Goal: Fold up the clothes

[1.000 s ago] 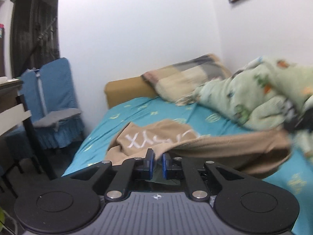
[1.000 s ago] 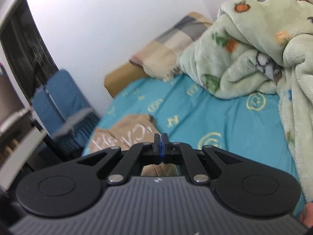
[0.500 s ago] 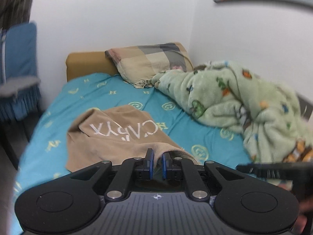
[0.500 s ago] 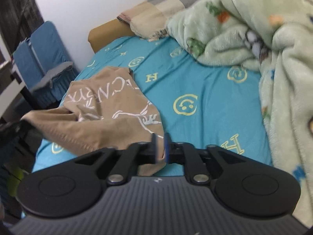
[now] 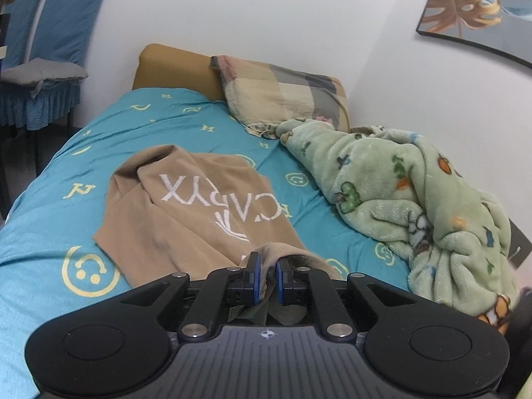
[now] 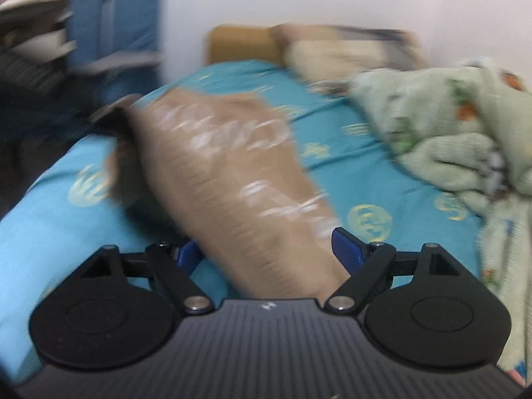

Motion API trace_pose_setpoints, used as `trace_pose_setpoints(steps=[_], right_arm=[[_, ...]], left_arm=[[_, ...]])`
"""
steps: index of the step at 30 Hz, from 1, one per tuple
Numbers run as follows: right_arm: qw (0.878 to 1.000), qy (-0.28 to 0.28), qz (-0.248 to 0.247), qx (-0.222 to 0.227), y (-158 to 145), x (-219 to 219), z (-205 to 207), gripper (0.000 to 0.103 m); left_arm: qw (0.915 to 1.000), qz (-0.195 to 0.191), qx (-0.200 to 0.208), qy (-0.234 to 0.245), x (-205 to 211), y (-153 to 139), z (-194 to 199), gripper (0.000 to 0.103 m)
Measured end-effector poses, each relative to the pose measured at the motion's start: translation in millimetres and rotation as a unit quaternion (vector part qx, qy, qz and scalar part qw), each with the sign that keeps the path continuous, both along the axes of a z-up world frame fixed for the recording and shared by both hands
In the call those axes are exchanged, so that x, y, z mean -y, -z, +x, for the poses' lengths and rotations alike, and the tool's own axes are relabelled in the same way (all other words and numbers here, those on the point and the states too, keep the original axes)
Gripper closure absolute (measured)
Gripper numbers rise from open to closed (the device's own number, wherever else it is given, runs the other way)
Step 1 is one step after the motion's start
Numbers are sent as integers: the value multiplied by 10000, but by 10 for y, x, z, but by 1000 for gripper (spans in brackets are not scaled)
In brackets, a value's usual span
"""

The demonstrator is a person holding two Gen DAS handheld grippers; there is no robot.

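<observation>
Soft, limp tan printed cotton shirt (image 5: 186,212): left gripper (image 5: 266,277) pinches its hem; right gripper (image 6: 266,252) is opening, cloth loose between; regrip the edge.

We count one tan garment (image 5: 186,212) with white lettering, one teal bedsheet (image 5: 66,179), one plaid pillow (image 5: 282,93), one green fleece blanket (image 5: 409,199), one framed leaf picture (image 5: 472,10), and what may be two blue-covered chairs (image 5: 50,50), though they overlap. Two grippers: left gripper (image 5: 266,276), right gripper (image 6: 269,249).

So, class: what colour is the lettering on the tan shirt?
White lettering on the tan shirt, clearest in the left wrist view.
</observation>
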State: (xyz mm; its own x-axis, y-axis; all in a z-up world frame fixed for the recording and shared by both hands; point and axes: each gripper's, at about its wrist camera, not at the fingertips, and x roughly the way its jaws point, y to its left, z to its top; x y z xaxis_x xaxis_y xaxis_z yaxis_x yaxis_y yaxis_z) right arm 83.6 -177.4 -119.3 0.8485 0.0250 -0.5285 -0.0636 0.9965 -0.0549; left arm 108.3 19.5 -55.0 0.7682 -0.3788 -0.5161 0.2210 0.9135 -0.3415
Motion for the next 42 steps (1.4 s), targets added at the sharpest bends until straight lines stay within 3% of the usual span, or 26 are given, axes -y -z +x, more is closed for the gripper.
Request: trace_pose_setpoints(steps=[4,6,9,13,16,21,25,28,31,33,34,37,39,42], right_arm=[[9889,808,872,890,-237,413,-166,20],[9816,1182,1036,1085,-277,572,-204,20],[9749,1748,1082,857,-205,776,-138,20],[9655,2301,1219,15,18,987,-8,20],[9617,2413,1290,171,-10,1028,-92,20],[9679,1658,1580,1037,-348,906,-290,19],[9826,176,1735,645,-355,558,-306,19],[9893,-894,1052,480,-259,66,-325,19],[9876,-1465,-139,537,-84,-385,-294,20],[9908,-1173,-578,357,45,-453,-148,20],[9951,-798,-523,276,59,-365,-74,20],[9981,404,55,455,-65,81,5,20],[9886,1115,593,817,-204,386,-48,19],[9758,1437,1020,1293,-362,577,-158,19]], left_arm=[[9999,43,84,124,86,0,-37,93],[9993,181,301,153,145,-34,-114,93],[9983,64,569,111,148,-107,-239,93],[9962,-207,816,-209,-29,-248,-424,94],[9953,-519,658,-476,-218,-321,-508,94],[9941,-685,496,-675,-306,-351,-523,93],[9943,-601,588,-660,-219,-376,-503,93],[9946,-546,608,-643,-179,-361,-502,93],[9945,-515,617,-678,-166,-341,-508,93],[9942,-481,628,-733,-169,-343,-517,93],[9942,-478,592,-755,-177,-337,-512,93],[9959,-489,332,-680,-165,-286,-456,93],[9975,-374,153,-572,-87,-222,-403,93],[9991,-325,-153,-243,13,-111,-340,93]])
